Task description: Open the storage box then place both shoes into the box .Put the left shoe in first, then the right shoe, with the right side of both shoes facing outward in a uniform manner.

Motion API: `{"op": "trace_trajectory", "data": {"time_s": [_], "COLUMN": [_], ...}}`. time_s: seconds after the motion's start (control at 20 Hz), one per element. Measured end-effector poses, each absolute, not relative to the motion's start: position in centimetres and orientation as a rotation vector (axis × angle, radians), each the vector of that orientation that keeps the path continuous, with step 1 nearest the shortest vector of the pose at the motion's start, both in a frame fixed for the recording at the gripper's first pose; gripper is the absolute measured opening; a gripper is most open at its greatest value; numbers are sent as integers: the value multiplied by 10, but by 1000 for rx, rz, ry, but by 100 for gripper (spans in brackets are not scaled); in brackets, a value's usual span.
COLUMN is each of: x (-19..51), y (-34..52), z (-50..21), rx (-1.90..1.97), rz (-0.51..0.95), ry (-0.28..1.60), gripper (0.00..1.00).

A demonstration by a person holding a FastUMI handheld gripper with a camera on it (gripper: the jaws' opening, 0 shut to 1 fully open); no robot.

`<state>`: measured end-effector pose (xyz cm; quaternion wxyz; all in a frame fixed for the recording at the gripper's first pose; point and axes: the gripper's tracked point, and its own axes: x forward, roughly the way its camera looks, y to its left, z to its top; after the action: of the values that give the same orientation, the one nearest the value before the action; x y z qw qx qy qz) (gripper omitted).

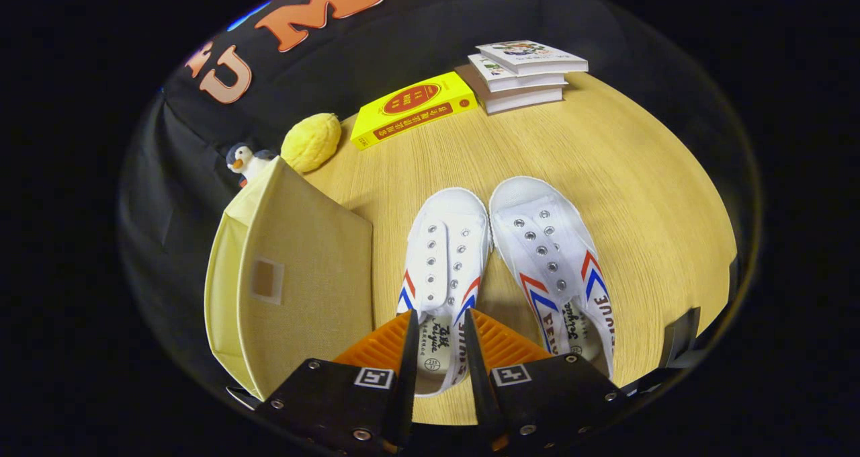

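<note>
A: Starting at the left edge of the tabletop (638, 175), what do you have?

B: Your storage box (302, 275), the pale yellow fabric one, stands there with its lid panel looking closed. A small penguin toy (243, 162) peeks out behind it, and a yellow plush ball (310, 141) sits just beyond its far corner. Judging by that lid, the box is not yet open.

A: And next along?

B: The left shoe (440, 269) is just beside the box, toe pointing away from you. Your hand-held gripper (438, 356) has its fingers parted, one on each side of that shoe's heel opening; they straddle the shoe, but I cannot tell that either finger presses on it. The right shoe (554, 269) lies touching the left one at the toes, angling away at the heel.

A: Anything further right?

B: At the far edge, a yellow book (413, 107) lies flat and a stack of books (527, 74) sits beside it, well apart from the shoes.

A: So which step are you on?

B: It looks like you are lining up on the left shoe, yet opening the box comes first. The next move calls for you to lift that lid, then close on the left shoe.
</note>
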<state>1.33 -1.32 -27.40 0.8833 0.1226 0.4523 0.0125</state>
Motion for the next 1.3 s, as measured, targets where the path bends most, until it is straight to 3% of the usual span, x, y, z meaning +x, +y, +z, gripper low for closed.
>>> {"op": "trace_trajectory", "data": {"time_s": [0.4,0.65,0.85,1.05,1.3], "x": [22,25,27,27,33], "y": [-22,-21,-22,-21,-1], "z": [-311,-319,-318,-316,-279], "rx": [210,193,169,395,606], "rz": [0,44,92,90,207], "ry": [1056,1081,1026,953,824], "gripper": [18,18,26,0,0]}}
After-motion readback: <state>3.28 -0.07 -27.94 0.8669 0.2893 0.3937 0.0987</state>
